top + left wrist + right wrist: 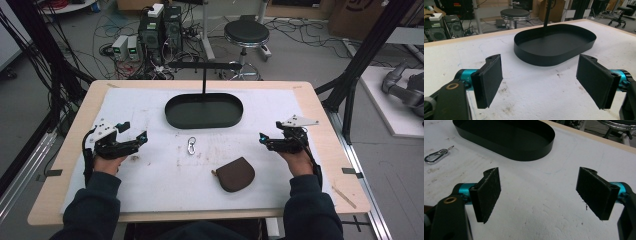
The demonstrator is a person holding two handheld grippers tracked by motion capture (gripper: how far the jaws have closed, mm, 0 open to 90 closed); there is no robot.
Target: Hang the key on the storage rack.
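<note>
High view: on the white mat (150, 190), the black oval tray (204, 111) sits at twelve o'clock, a metal carabiner (191, 145) at centre, a brown pouch (235, 174) at five. The left gripper (134, 131) at nine and right gripper (269, 140) at three rest well apart.

Left gripper view: jaws stand wide apart, empty; tray (554, 45) at twelve.

Right gripper view: jaws wide apart, empty; tray (506, 137) at eleven, carabiner (436, 156) at ten.

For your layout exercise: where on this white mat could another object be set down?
Bare mat lies left of the silver carabiner clip, towards the left gripper, and between the black oval tray and right gripper. The centre is crowded: clip and brown leather pouch.
</note>
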